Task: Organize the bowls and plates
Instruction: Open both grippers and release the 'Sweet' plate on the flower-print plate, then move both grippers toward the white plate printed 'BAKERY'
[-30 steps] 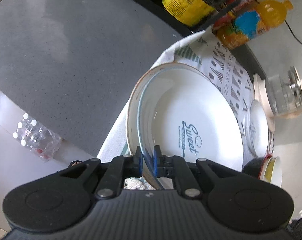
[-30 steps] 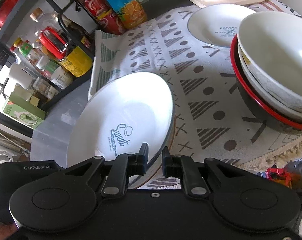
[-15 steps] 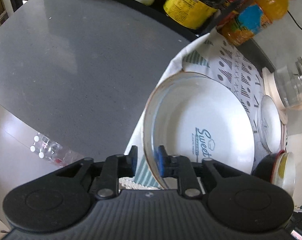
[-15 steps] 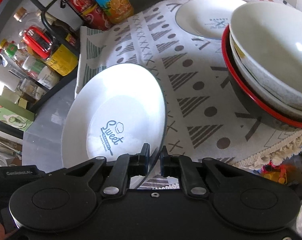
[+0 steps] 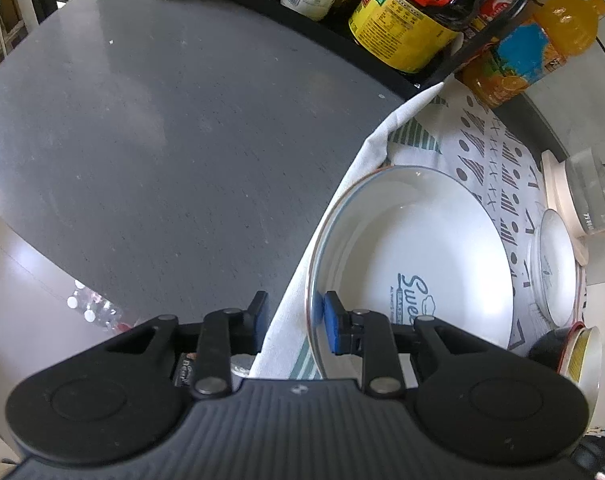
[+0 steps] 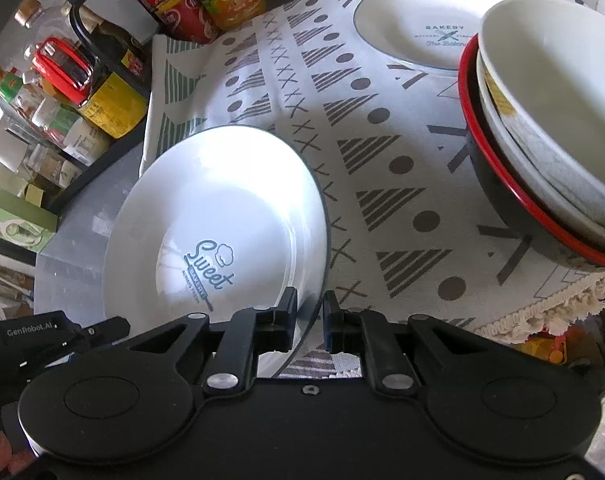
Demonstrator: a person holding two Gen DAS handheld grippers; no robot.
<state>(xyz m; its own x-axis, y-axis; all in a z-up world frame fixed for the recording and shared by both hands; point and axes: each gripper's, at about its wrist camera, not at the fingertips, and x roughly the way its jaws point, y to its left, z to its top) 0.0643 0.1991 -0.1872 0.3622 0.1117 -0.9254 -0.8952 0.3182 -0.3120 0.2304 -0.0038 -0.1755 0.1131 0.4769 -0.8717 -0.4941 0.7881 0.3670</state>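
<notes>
A white "Sweet" plate (image 5: pixel 418 264) (image 6: pixel 222 216) lies on another plate on the patterned cloth (image 6: pixel 382 168). My left gripper (image 5: pixel 294 318) is open, its jaws astride the plates' left rim and the cloth edge, not pinching. My right gripper (image 6: pixel 310 320) is slightly open around the plate's near rim. A smaller "Bakery" plate (image 6: pixel 422 28) (image 5: pixel 552 268) lies at the back. A stack of bowls (image 6: pixel 554 120) in a black red-rimmed bowl stands at the right, seen also in the left wrist view (image 5: pixel 574 352).
Grey countertop (image 5: pixel 162 140) spreads left of the cloth. A black rack with sauce bottles and jars (image 5: pixel 406 12) (image 6: pixel 82 80) and juice bottles (image 5: pixel 530 48) lines the back. A glass kettle on a pale base (image 5: pixel 586 196) stands behind the small plate.
My left gripper opened off the plate rim and drew back left. My right gripper widened slightly at the near rim. The plate settled flatter onto the one below.
</notes>
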